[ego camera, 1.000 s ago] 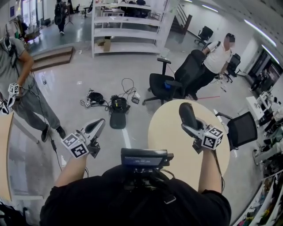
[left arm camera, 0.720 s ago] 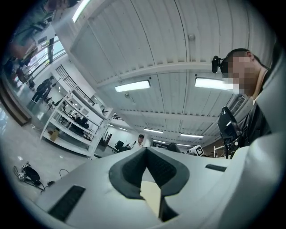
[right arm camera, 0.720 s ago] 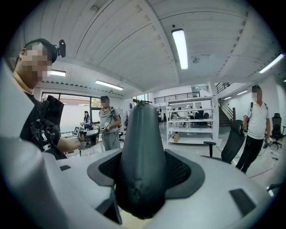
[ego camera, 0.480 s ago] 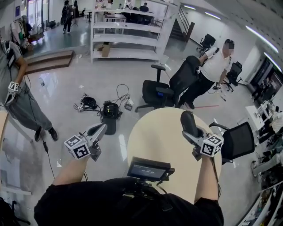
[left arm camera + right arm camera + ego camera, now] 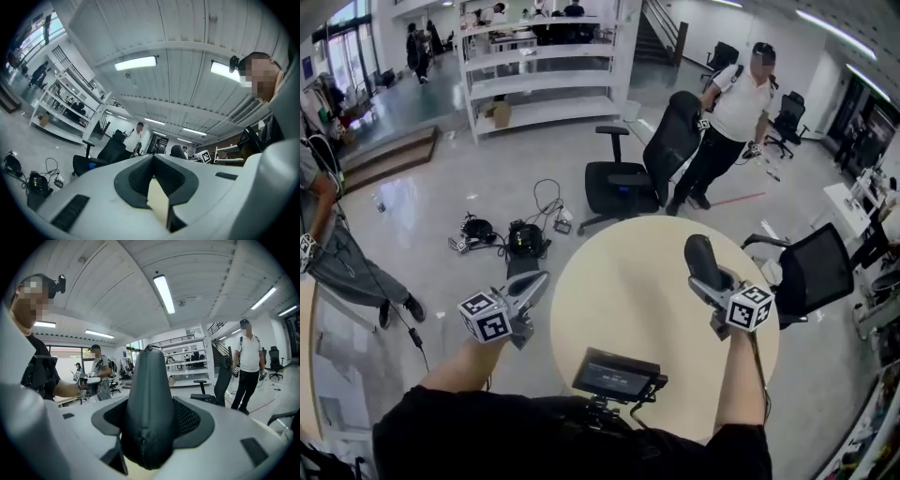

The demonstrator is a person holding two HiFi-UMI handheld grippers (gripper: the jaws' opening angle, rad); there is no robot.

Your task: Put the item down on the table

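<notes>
Currently we clamp the dark zipped case (image 5: 701, 257) upright in our right tool (image 5: 705, 278) over the round surface (image 5: 628, 300), seemingly clear of it; our left tool (image 5: 536, 282) hangs closed and empty at the surface's edge

- A black office chair (image 5: 619, 183) stands just beside a person in a white shirt (image 5: 733, 98).
- White shelving (image 5: 546, 80) stands behind.
- A black bag (image 5: 525, 240) lies among cables (image 5: 548, 197) on the floor.
- A small screen (image 5: 614, 375) sits lowest in view.
</notes>
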